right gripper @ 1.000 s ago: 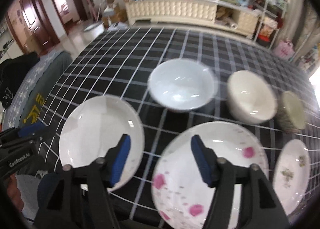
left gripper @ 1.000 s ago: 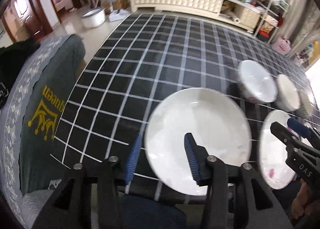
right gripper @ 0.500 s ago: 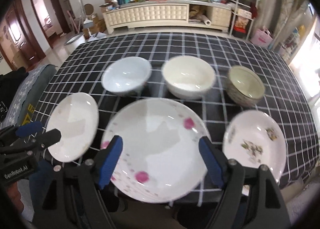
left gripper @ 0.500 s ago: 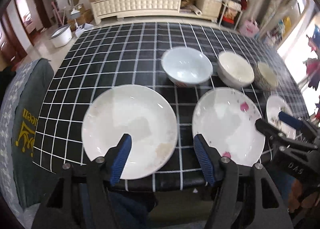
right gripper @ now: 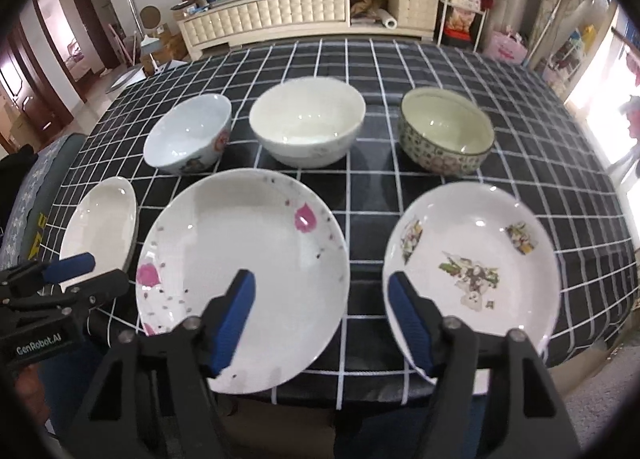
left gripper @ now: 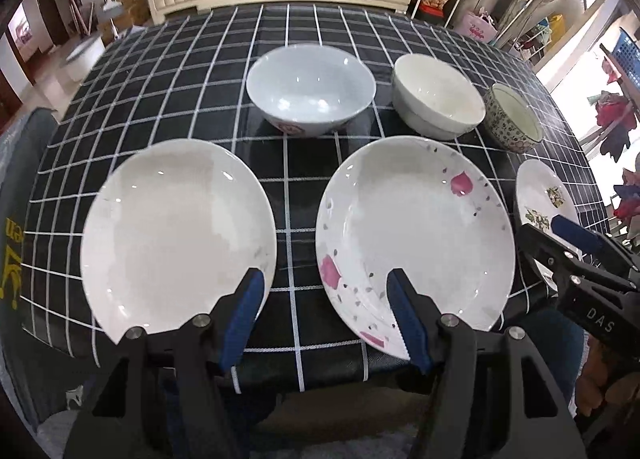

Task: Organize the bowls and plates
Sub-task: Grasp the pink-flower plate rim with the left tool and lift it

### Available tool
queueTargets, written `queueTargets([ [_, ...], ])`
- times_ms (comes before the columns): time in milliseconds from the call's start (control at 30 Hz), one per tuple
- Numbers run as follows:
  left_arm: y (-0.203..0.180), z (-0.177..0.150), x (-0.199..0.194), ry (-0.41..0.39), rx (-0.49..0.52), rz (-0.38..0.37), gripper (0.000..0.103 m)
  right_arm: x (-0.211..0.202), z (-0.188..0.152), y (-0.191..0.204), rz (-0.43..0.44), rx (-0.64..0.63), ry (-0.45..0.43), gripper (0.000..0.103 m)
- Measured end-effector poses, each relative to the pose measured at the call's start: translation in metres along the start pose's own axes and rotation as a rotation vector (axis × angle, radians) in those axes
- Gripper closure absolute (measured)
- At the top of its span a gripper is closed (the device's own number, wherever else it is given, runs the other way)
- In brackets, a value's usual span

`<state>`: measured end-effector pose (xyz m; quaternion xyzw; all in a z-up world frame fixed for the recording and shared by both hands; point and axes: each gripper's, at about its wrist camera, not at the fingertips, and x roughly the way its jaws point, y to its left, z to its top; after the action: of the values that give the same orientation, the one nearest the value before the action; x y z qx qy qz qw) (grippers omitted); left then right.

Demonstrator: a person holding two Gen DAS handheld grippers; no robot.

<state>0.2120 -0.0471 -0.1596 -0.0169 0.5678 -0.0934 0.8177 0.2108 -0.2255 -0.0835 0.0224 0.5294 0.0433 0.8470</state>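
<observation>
Three plates lie in a row near the table's front edge: a plain white plate (left gripper: 176, 235), a pink-flowered plate (left gripper: 416, 235) and a small green-patterned plate (right gripper: 472, 263). Behind them stand a pale blue bowl (left gripper: 310, 89), a cream bowl (left gripper: 436, 95) and a speckled bowl (right gripper: 444, 131). My left gripper (left gripper: 325, 283) hovers over the gap between the white and pink plates. Its jaws are closing with nothing between them. My right gripper (right gripper: 320, 283) hangs over the gap between the pink and green-patterned plates, its jaws also closing on nothing.
The table wears a black cloth with a white grid (left gripper: 180, 71). A grey cover with yellow print (left gripper: 12, 243) lies off its left edge. A cream sideboard (right gripper: 280, 15) and a wire shelf (right gripper: 460, 7) stand beyond the far side.
Both grippers have slid right along the table's front edge. The left view went from the white plate to the gap beside the pink plate. The right view now takes in the green-patterned plate.
</observation>
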Motion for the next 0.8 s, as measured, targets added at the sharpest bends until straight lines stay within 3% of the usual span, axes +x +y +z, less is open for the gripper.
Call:
queueTargets([
  [333, -0.001, 0.01, 0.03, 0.066, 0.03, -0.028, 0.073, 0.03, 0.002, -0.003, 0.015, -0.002, 0.051, 0.053],
  [500, -0.004, 0.011, 0.041, 0.086, 0.05, 0.003, 0.084, 0.038, 0.003, -0.007, -0.012, 0.001, 0.063, 0.055],
  [800, 0.0, 0.015, 0.054, 0.103, 0.044, 0.016, 0.091, 0.051, 0.003, -0.011, -0.005, 0.003, 0.097, 0.068],
])
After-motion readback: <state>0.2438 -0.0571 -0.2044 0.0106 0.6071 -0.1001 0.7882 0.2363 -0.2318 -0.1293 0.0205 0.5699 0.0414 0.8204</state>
